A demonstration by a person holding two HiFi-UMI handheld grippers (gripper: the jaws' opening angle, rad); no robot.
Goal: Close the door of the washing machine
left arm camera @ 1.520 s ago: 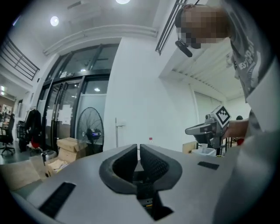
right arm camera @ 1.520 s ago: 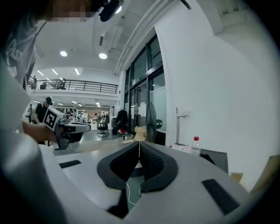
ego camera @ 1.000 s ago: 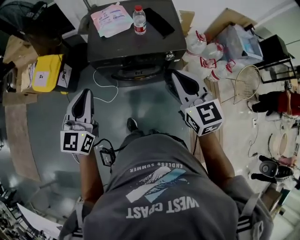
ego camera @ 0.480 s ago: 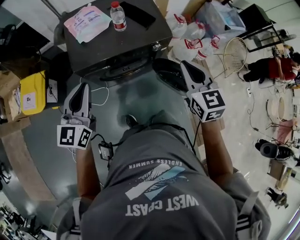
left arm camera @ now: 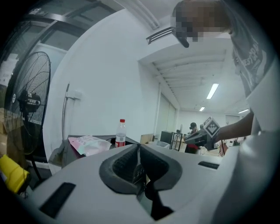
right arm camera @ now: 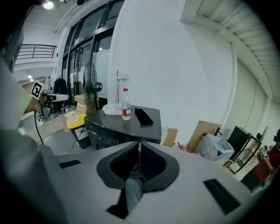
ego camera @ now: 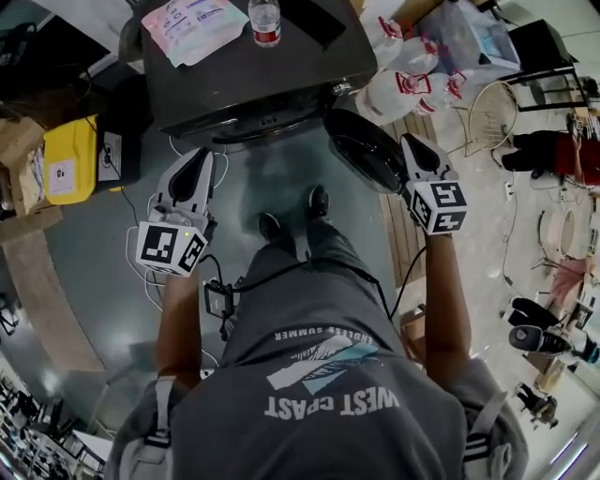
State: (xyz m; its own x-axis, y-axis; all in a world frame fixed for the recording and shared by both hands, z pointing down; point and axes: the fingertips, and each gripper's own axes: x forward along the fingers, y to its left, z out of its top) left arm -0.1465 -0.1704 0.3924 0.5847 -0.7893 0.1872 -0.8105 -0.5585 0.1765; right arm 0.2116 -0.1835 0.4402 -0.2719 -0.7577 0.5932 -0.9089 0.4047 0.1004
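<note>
The dark front-loading washing machine (ego camera: pixel 246 92) stands at the top of the head view. Its round door (ego camera: pixel 361 150) hangs open, swung out to the right over the grey floor. My right gripper (ego camera: pixel 411 141) is shut and empty, just right of the door's outer edge; whether it touches I cannot tell. In the right gripper view the jaws (right arm camera: pixel 139 143) meet, with the machine (right arm camera: pixel 118 127) beyond them. My left gripper (ego camera: pixel 203 156) is shut and empty, low in front of the machine's left side. Its closed jaws (left arm camera: pixel 139 147) point towards the machine's top.
On the machine's top lie a water bottle (ego camera: pixel 266 21), a pink-white pouch (ego camera: pixel 192 17) and a flat black thing (ego camera: pixel 319 19). A yellow box (ego camera: pixel 70 159) stands left, white jugs (ego camera: pixel 403 80) and a wire fan guard (ego camera: pixel 494 117) right. A white cable (ego camera: pixel 220 173) runs over the floor.
Both grippers have sunk and moved forward towards the machine. The right one now lies beside the open door's outer edge. The person's feet have come into view.
</note>
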